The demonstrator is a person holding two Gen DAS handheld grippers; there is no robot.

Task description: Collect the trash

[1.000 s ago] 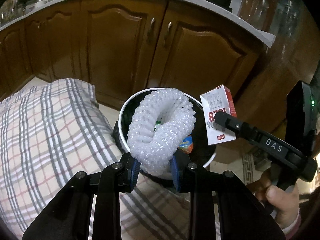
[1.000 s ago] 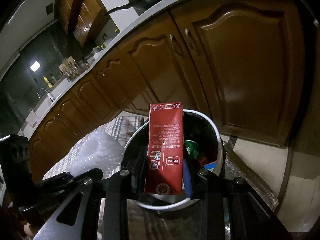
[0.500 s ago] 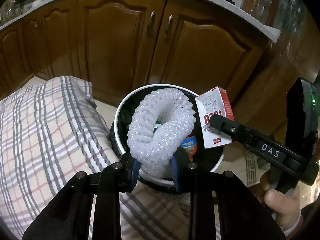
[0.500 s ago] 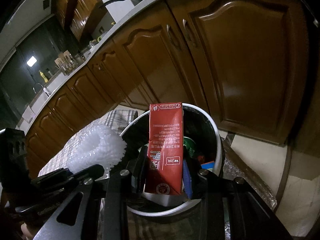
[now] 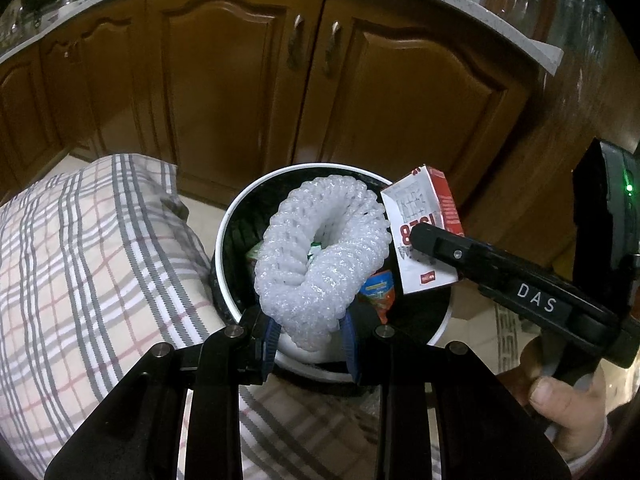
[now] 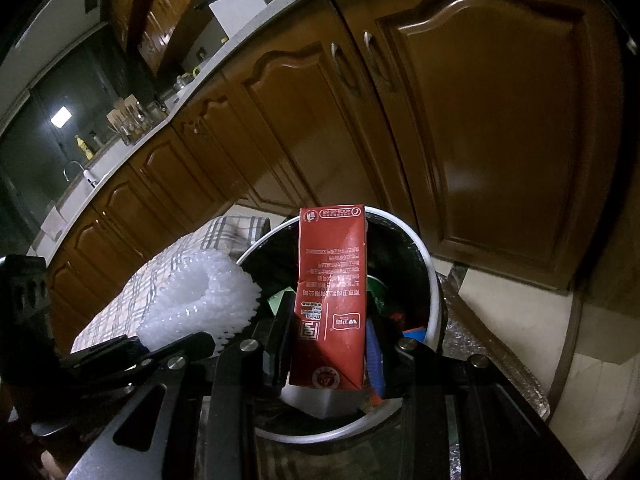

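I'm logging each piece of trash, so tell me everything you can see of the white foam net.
The white foam net is a soft, translucent mesh sleeve curled into a ring with an open centre, its surface ribbed and knobbly. The left tool is shut on its lower end, holding it above the mouth of the white-rimmed trash bin. Its right edge lies close to the red and white carton; contact cannot be told.

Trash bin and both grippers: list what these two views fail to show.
- Trash bin bottom: hidden in both views by the foam net, red carton and dark liner.
- Wrappers inside: print too small, mostly covered.
- Left gripper pads: buried in the foam.
- Right gripper: far finger behind the carton.
- Bin base: cut off by the gripper bodies.
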